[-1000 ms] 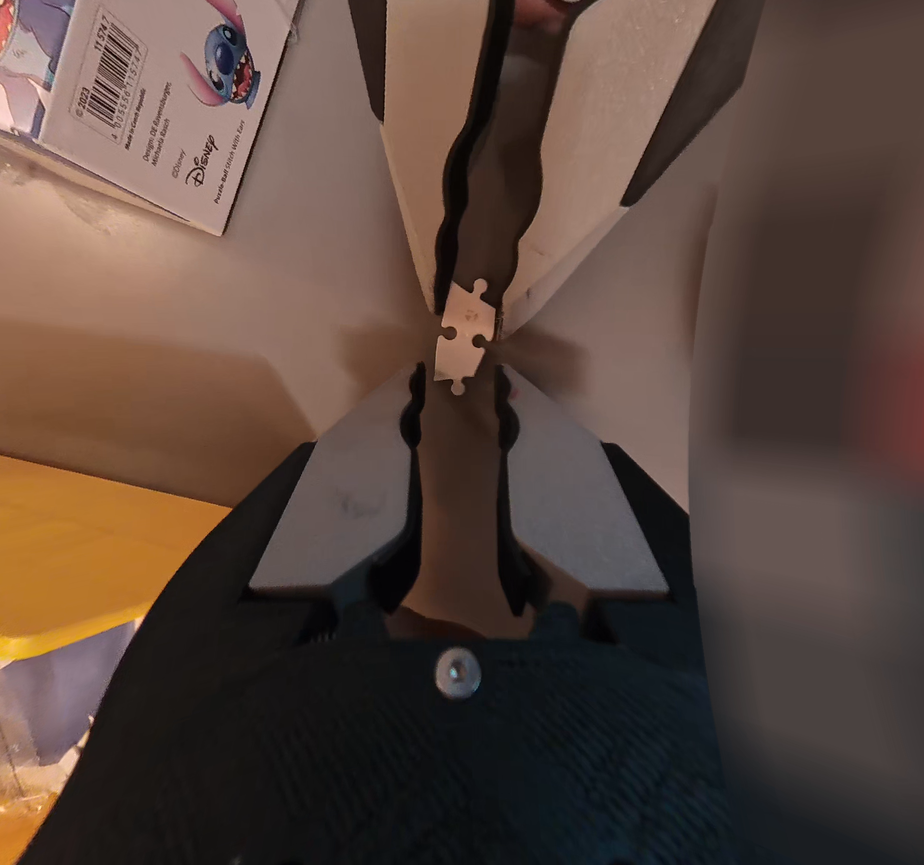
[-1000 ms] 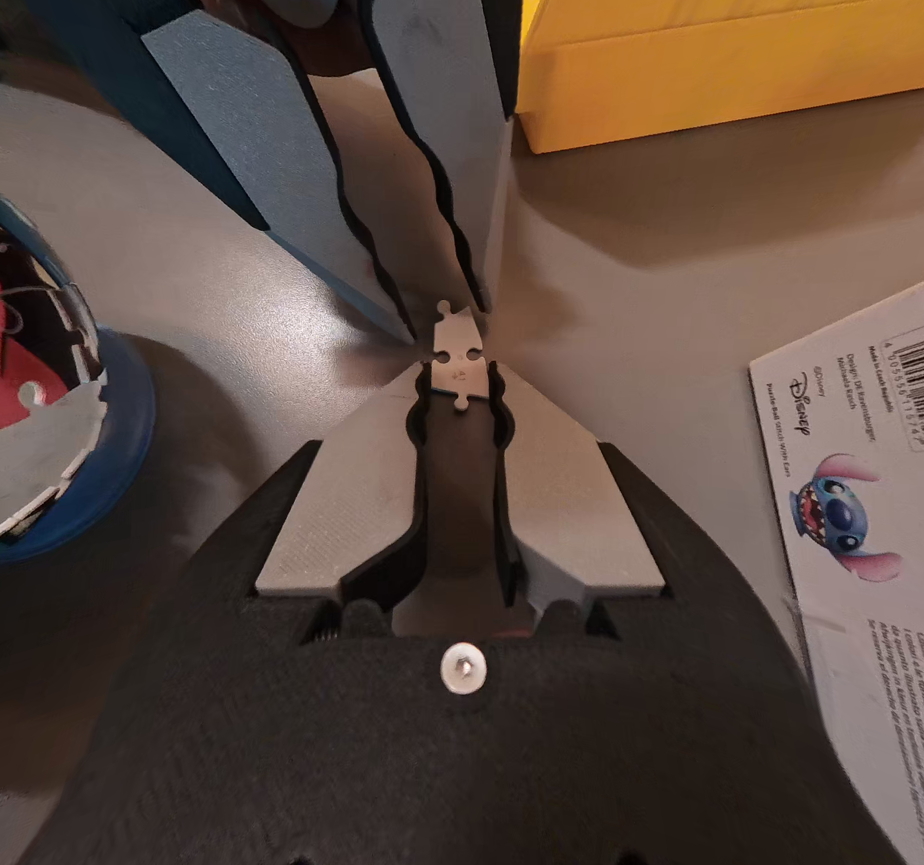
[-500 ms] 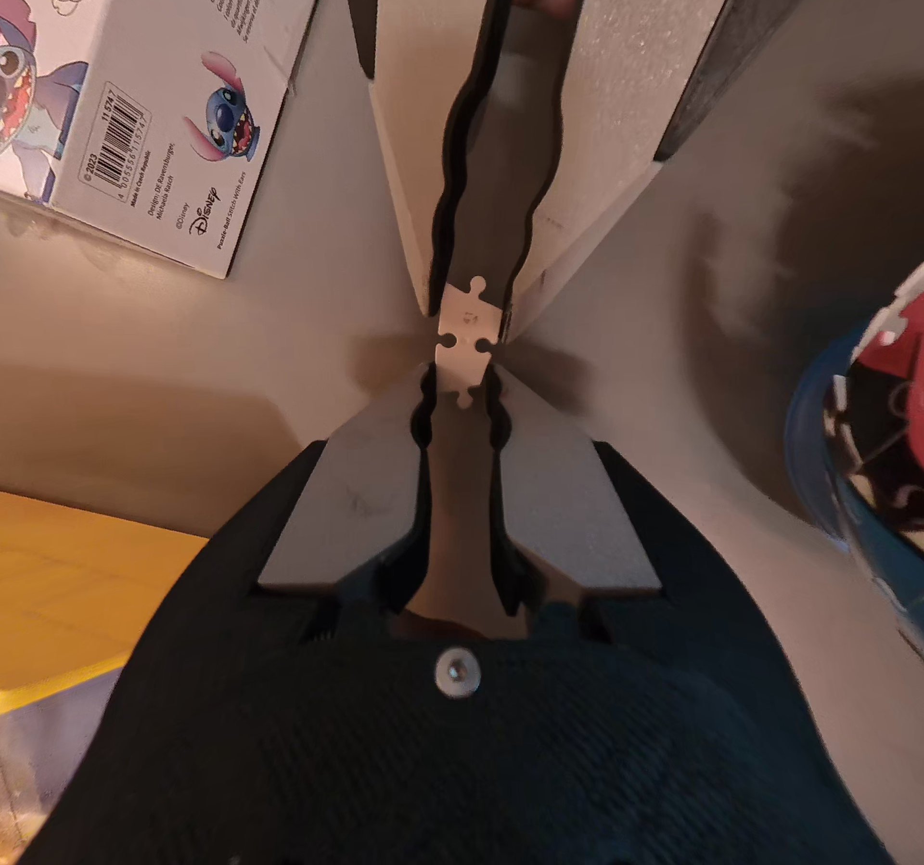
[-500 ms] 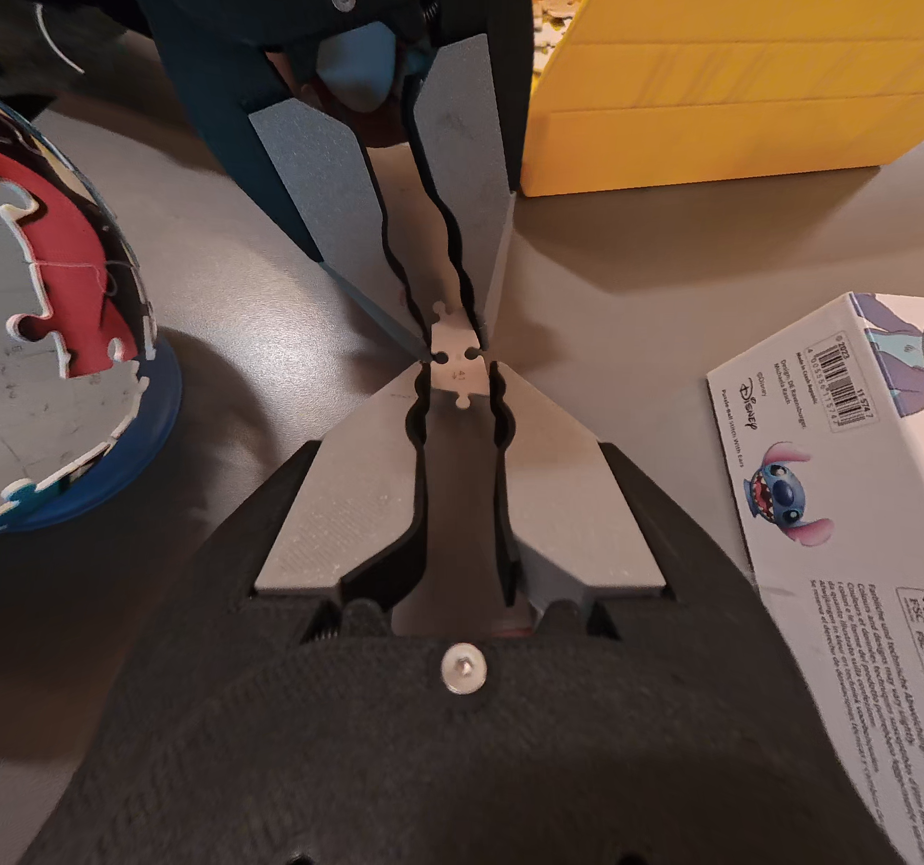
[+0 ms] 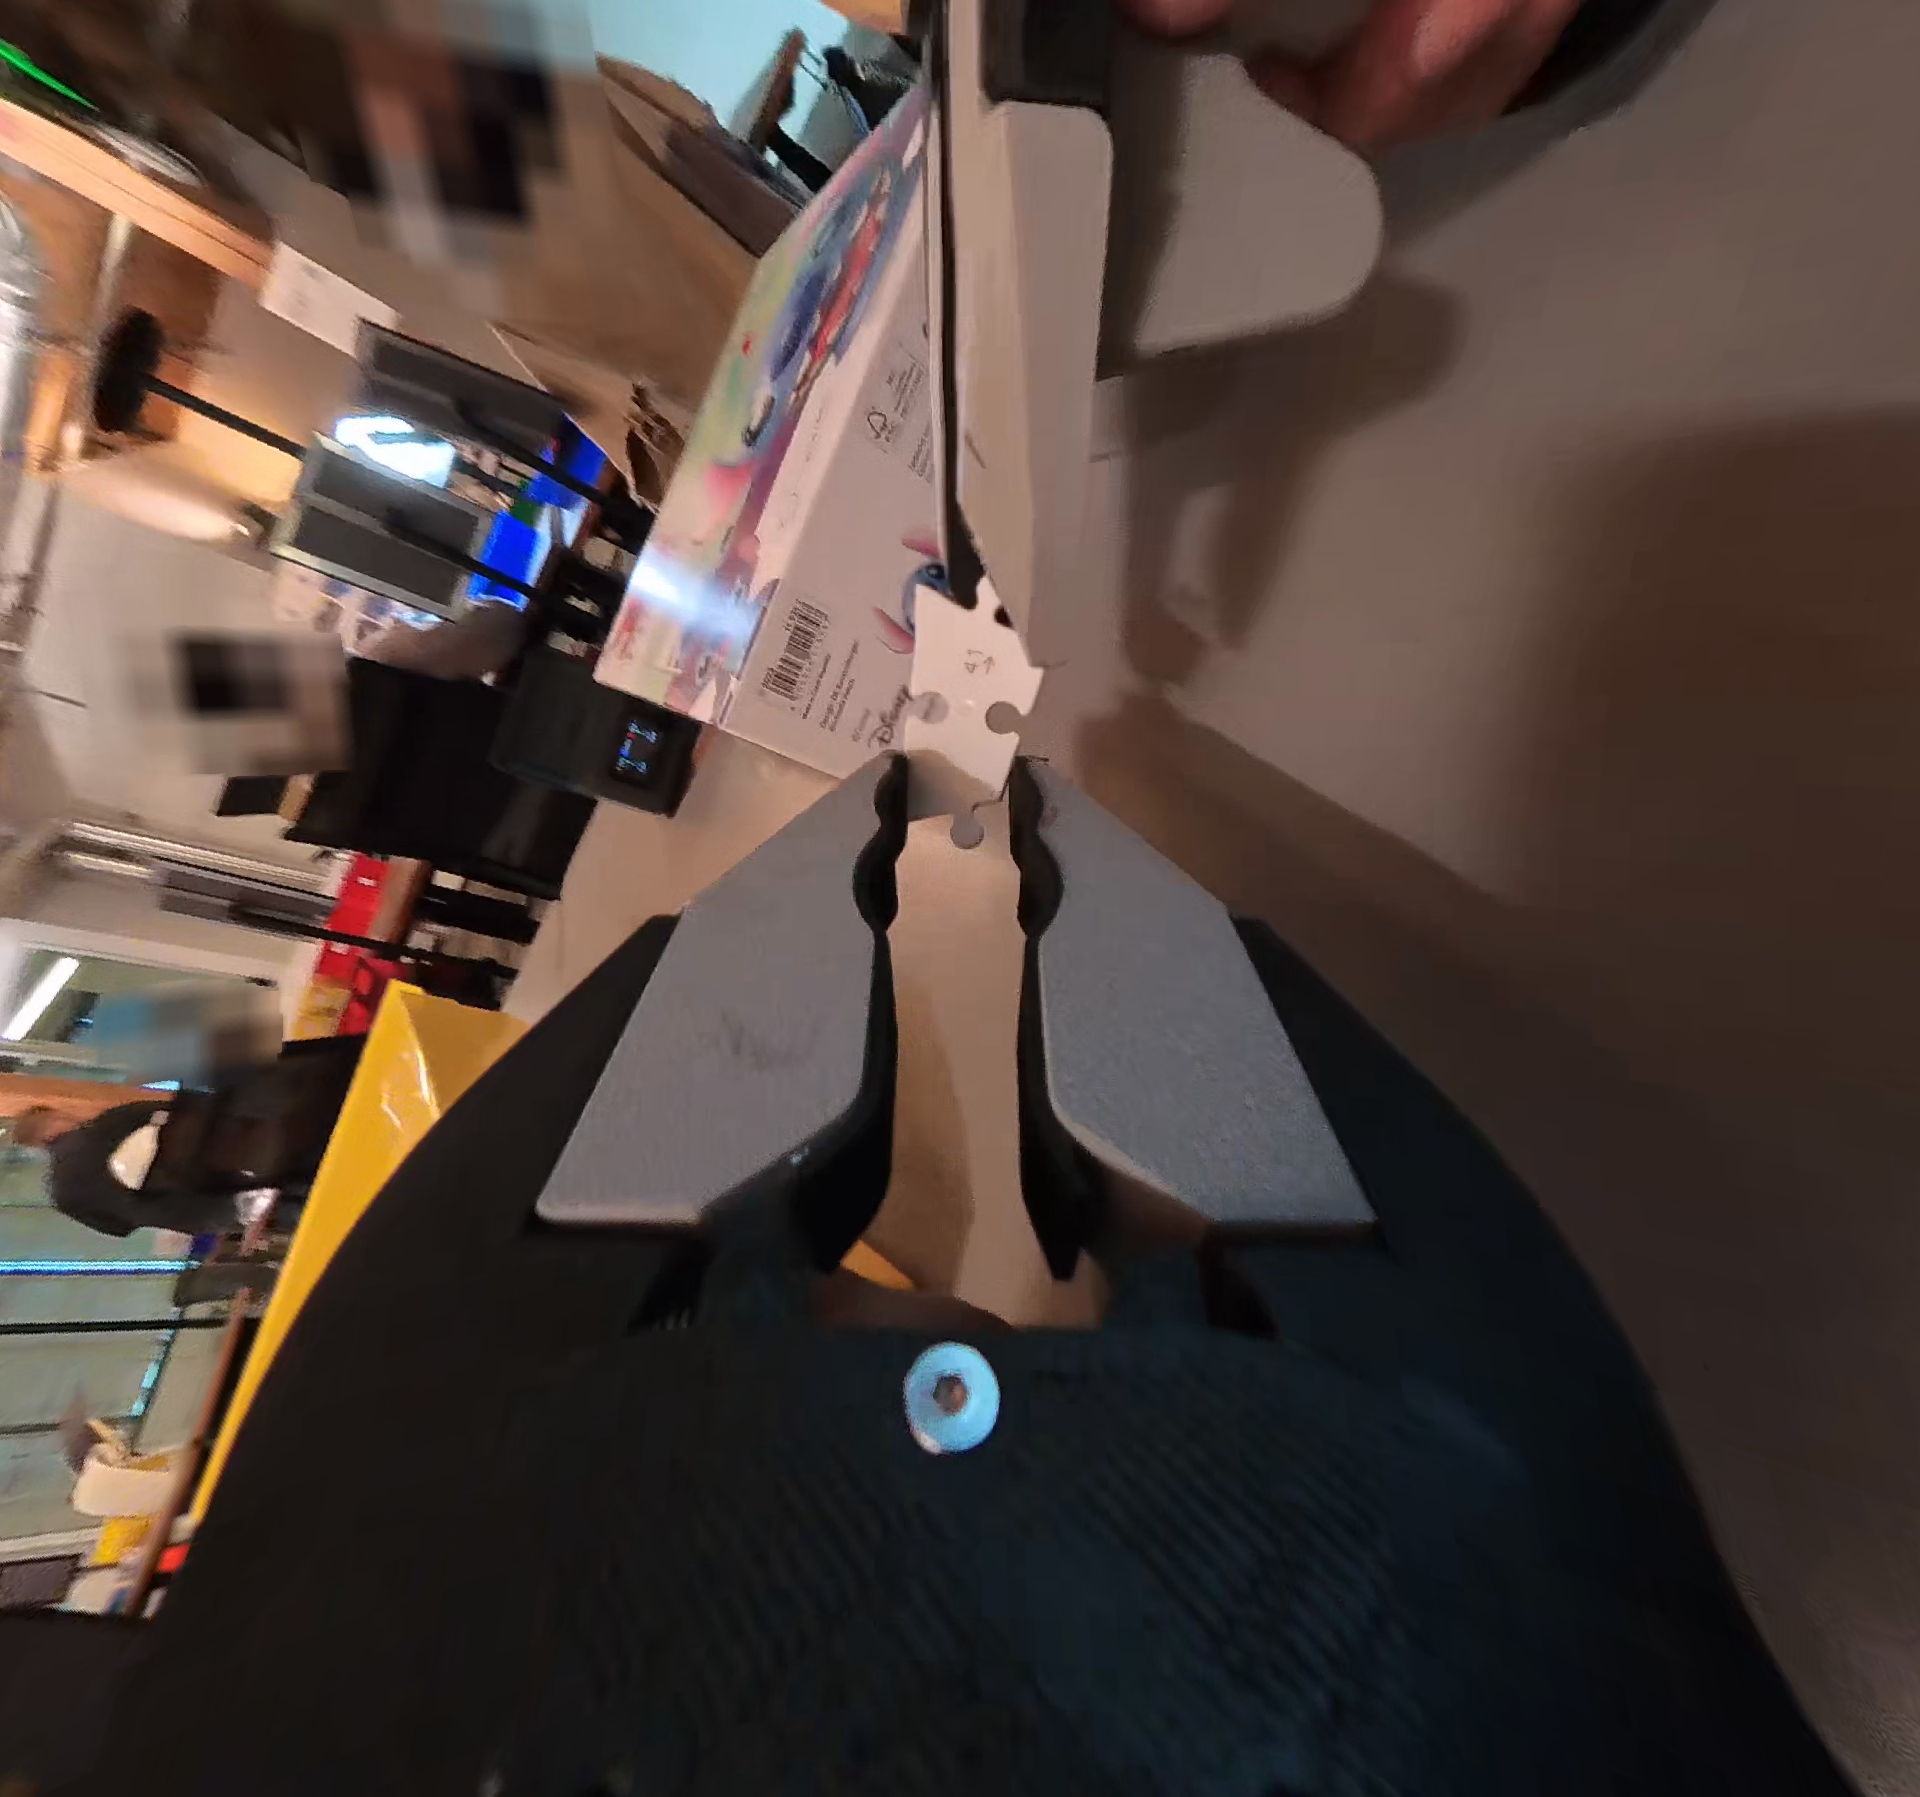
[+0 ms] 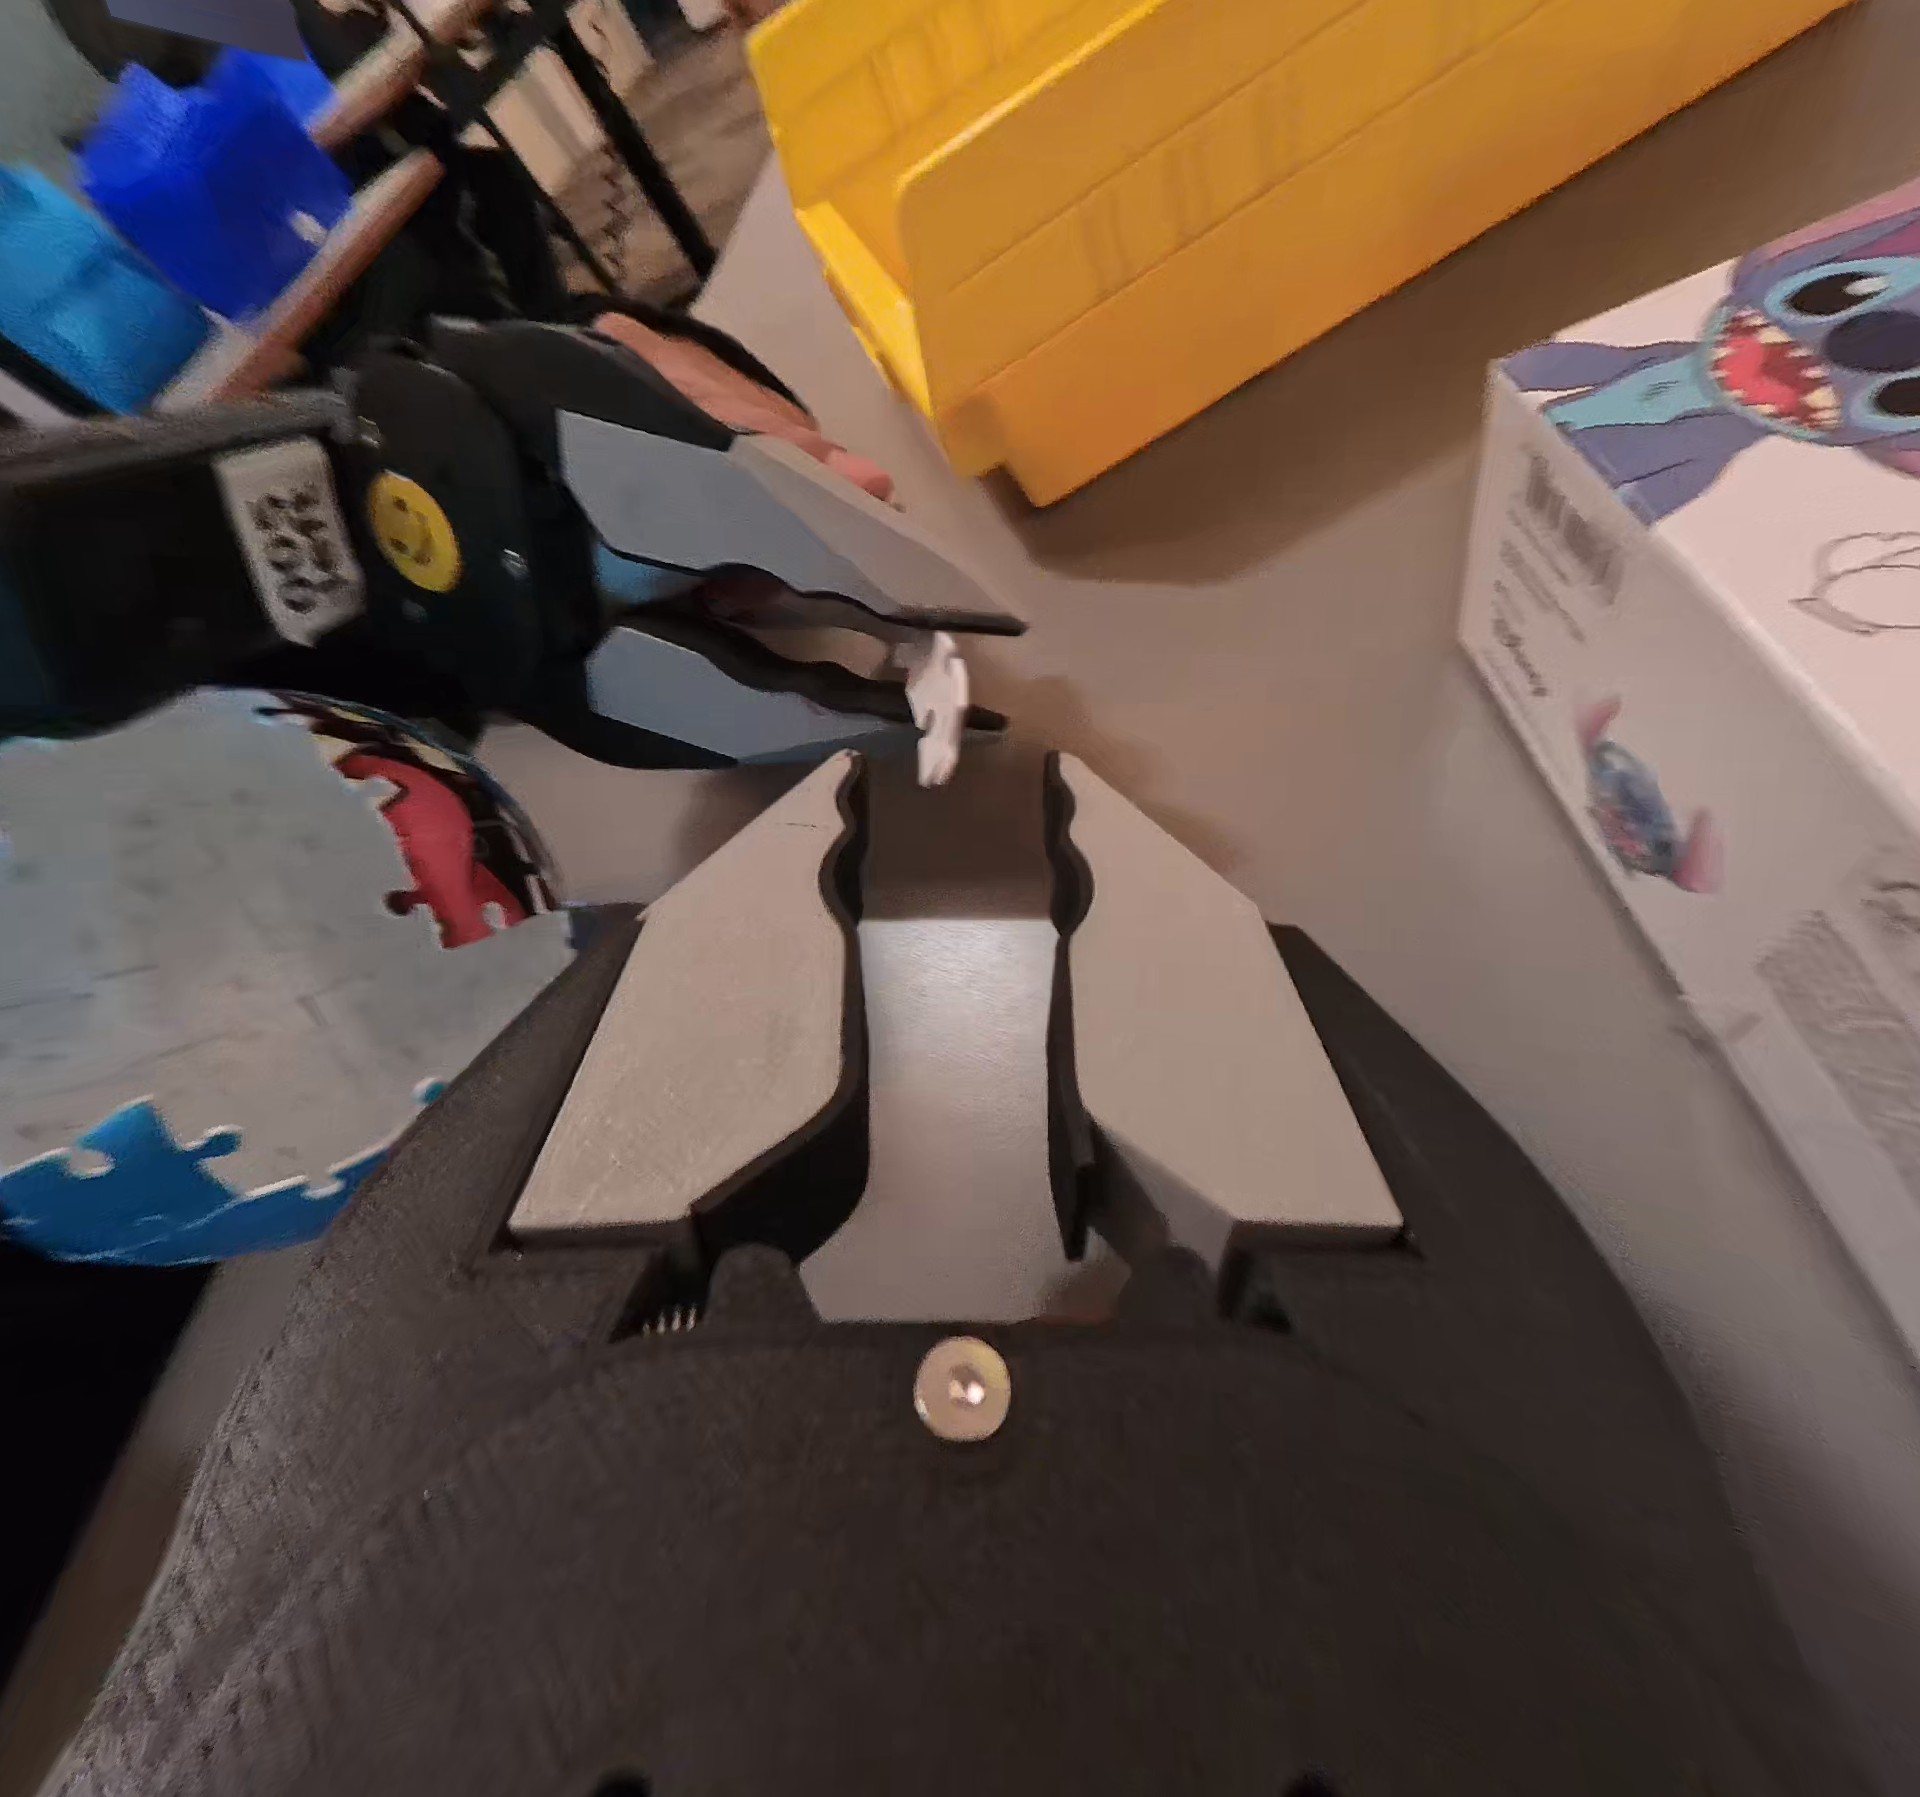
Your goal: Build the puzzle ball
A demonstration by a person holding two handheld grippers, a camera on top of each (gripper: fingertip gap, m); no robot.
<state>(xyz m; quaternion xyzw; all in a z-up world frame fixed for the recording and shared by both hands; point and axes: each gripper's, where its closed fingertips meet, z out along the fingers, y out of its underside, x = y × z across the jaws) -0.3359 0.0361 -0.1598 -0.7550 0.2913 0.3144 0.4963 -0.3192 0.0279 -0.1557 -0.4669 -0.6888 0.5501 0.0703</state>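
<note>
A small white puzzle piece [image 5: 966, 698] is pinched at its lower end between the fingertips of my left gripper [image 5: 958, 771]. In the right wrist view the left gripper [image 6: 1008, 672] reaches in from the left with the piece [image 6: 940, 698] held edge-on. My right gripper [image 6: 951, 760] is open, and the piece hangs just beyond its tips, nearer the left finger. The right gripper's fingers [image 5: 1039, 345] come down edge-on from the top of the left wrist view. The partly built puzzle ball [image 6: 208, 968], with a grey inside and a blue and red outside, sits at the left.
A yellow bin [image 6: 1247, 137] stands at the back of the grey table, and it also shows in the left wrist view [image 5: 384, 1124]. The white puzzle box [image 6: 1714, 708] lies on the right and shows behind the piece [image 5: 810, 500]. A hand [image 5: 1351, 2] grips the right tool. My two grippers' fingertips are within a few centimetres of each other.
My right gripper has opened and let go of the piece. My left gripper has closed on it. Both tools have tilted, so the room behind the table now shows.
</note>
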